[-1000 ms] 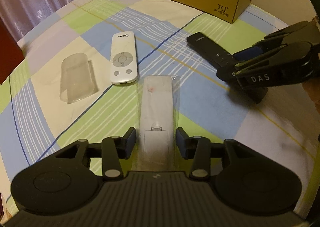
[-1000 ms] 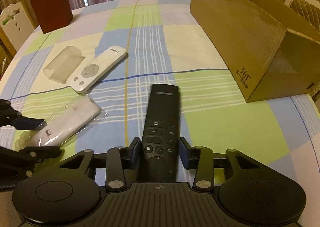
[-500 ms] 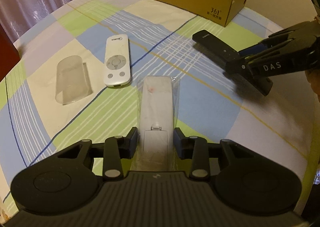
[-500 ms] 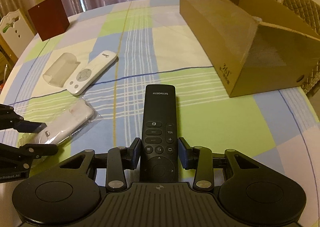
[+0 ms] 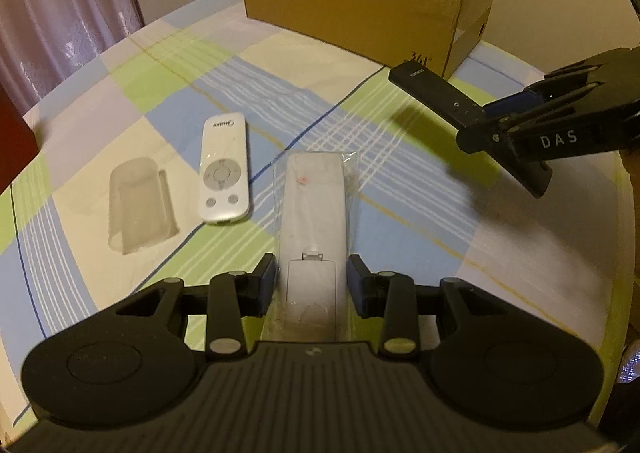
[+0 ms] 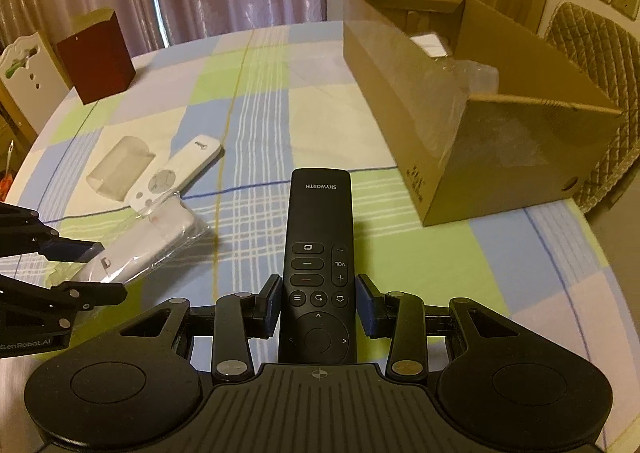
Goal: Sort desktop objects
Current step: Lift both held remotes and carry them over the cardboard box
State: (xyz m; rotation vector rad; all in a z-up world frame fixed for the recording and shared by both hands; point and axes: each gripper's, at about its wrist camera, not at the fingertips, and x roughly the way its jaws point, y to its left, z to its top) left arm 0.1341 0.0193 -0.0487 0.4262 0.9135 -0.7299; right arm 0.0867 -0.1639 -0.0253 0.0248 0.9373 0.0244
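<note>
A cardboard box is sitting at the far side of the bench, with a white remote and a clear plastic sleeve lying off to the left (nothing is blocking the way to the box). The left claw is clenching a bagged white remote, its long axis pointing straight ahead. The right claw is gripping the black remote above the bench, its length aiming toward the box.

Black gripper, blue finger pads, "DAS" lettering
</note>
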